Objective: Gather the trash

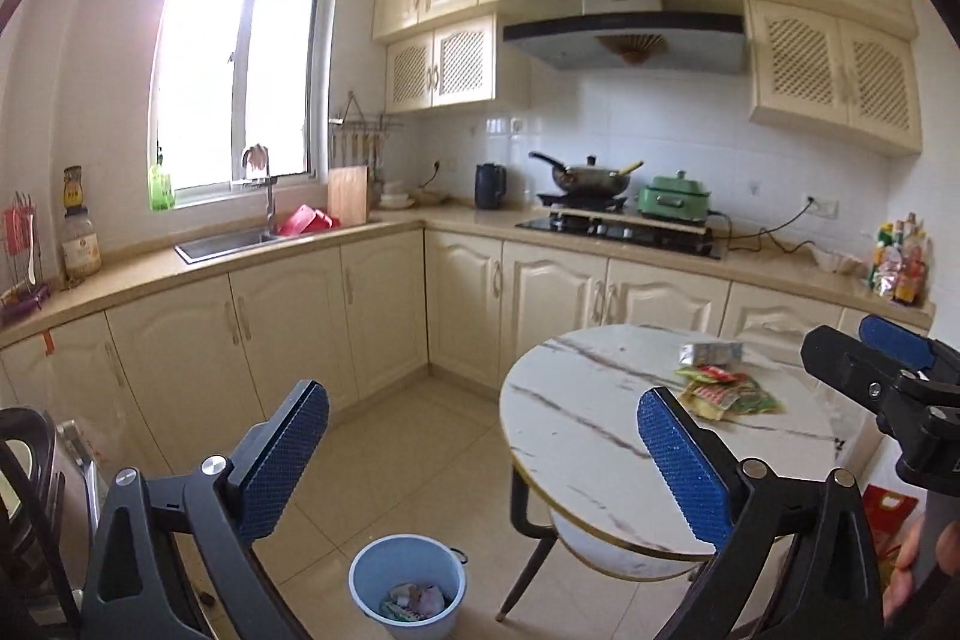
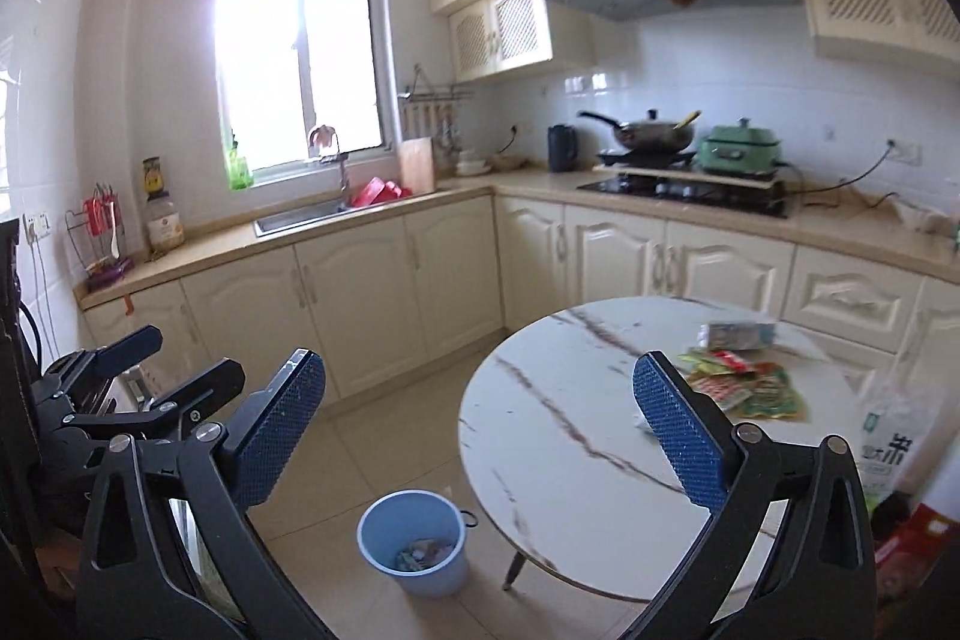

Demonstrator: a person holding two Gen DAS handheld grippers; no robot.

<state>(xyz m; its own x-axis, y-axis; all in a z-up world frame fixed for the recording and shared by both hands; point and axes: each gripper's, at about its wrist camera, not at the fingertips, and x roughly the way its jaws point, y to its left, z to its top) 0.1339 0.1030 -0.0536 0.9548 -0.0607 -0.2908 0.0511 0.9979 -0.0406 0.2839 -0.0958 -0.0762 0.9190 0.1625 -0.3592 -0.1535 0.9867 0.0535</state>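
Several crumpled snack wrappers [image 1: 729, 391] [image 2: 750, 388] and a silvery packet [image 1: 711, 353] [image 2: 741, 334] lie on the far right part of a round marble table [image 1: 576, 400] [image 2: 570, 400]. On the floor left of the table stands a blue bin [image 1: 408, 559] [image 2: 414, 520] with some trash [image 1: 414, 601] [image 2: 423, 553] in its bottom. My left gripper [image 1: 480, 394] is open and empty, held high above the floor and bin. My right gripper [image 2: 478, 358] is open and empty too, short of the table's near edge. Each gripper shows in the other's view, right [image 1: 837, 337] and left [image 2: 198, 352].
Cream cabinets and an L-shaped counter [image 1: 384, 220] ring the room, with a sink [image 1: 228, 241], a stove with a wok [image 1: 591, 178] and a green pot [image 1: 675, 199]. A white rice bag [image 2: 894, 448] stands right of the table. An appliance [image 1: 36, 490] sits at the left. Tiled floor lies between.
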